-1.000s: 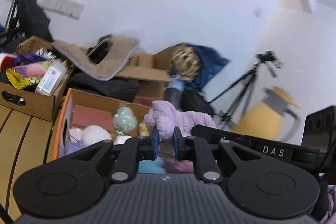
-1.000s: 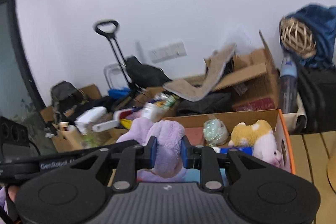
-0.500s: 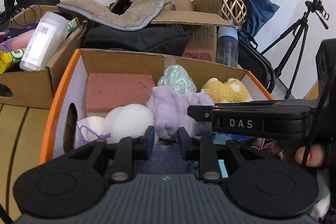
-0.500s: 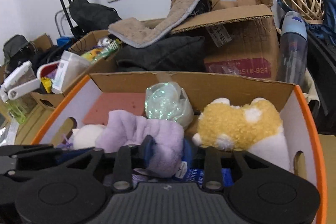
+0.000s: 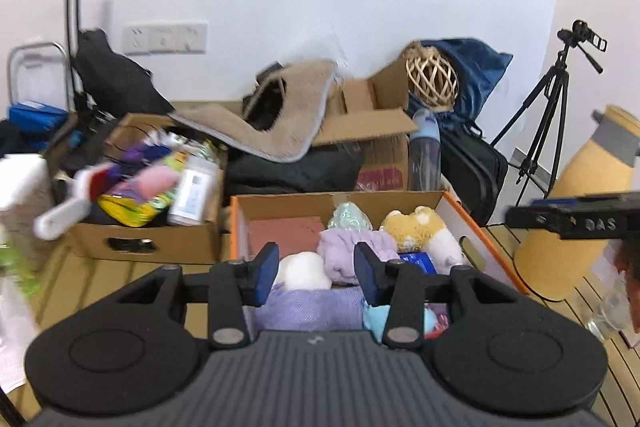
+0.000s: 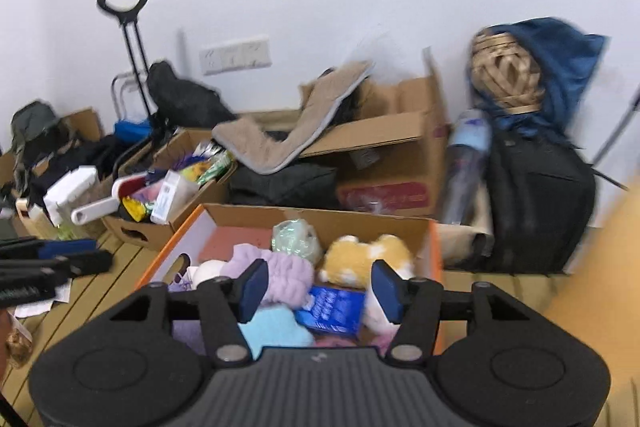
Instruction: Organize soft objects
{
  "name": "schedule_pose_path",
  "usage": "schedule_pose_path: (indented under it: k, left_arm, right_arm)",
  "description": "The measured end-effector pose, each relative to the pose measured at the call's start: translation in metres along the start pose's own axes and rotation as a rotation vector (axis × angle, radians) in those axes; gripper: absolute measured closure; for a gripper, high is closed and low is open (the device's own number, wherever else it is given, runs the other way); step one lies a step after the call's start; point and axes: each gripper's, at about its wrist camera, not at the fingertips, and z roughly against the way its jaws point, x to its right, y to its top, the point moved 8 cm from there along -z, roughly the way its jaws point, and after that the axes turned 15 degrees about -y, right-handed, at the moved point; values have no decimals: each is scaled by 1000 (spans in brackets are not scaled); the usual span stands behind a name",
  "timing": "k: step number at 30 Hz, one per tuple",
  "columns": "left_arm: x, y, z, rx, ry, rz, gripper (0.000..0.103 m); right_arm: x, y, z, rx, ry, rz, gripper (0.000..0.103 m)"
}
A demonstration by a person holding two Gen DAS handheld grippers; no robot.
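Note:
An orange-edged cardboard box (image 5: 236,223) (image 6: 436,247) on the wooden table holds soft things. A fluffy purple cloth (image 5: 352,251) (image 6: 280,271) lies in its middle, beside a white ball (image 5: 306,269), a yellow plush (image 5: 414,223) (image 6: 368,257) and a shiny wrapped ball (image 5: 352,217) (image 6: 296,237). My left gripper (image 5: 316,273) is open and empty, above the box's near side. My right gripper (image 6: 318,287) is open and empty, above a blue packet (image 6: 334,309) and a light blue cloth (image 6: 276,327).
A second cardboard box (image 5: 160,243) (image 6: 160,227) full of bottles and packets stands to the left. More boxes, a beige mat (image 5: 276,123), a black bag (image 6: 536,203) and a tripod (image 5: 548,111) are behind. A yellow jug (image 5: 576,215) stands at the right.
Both grippers held the purple cloth, lowered it into the box, then opened and drew back. The cloth now lies in the box.

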Motion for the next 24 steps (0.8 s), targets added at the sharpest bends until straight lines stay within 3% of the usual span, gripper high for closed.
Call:
schedule_pose_path:
  k: [4,7,16,18,20,22,23,24]
  left_arm:
    - [22,-18,55,25,25,-13,60]
    - [40,-49,103,67,10,8,53]
    - [102,-201,239,135,2,36,40]
    - [122,-229,272,156,12,-4,32]
    - [142,-254,308,215,32,-37,18]
    - [161,-275,340,269,65,-51,11]
    - [169,-284,351,289,75,-50,1]
    - [177,-295,361,305,75,-50,0]
  right_arm:
    - [5,-22,63,50,-3,0,46]
    - [11,-47,117,109,15,-66,35]
    - [5,-213,277,219,87,-157,31]
    - [-3,-251,315,256,85,-117,27]
    - [-9,-285,351,320,41,-66,16]
    - [-13,-313,381,365,3,-29,15]
    - [-15,-325,395,378,-4,-17,15]
    - [-17,-337,408,388,-8,-16,15]
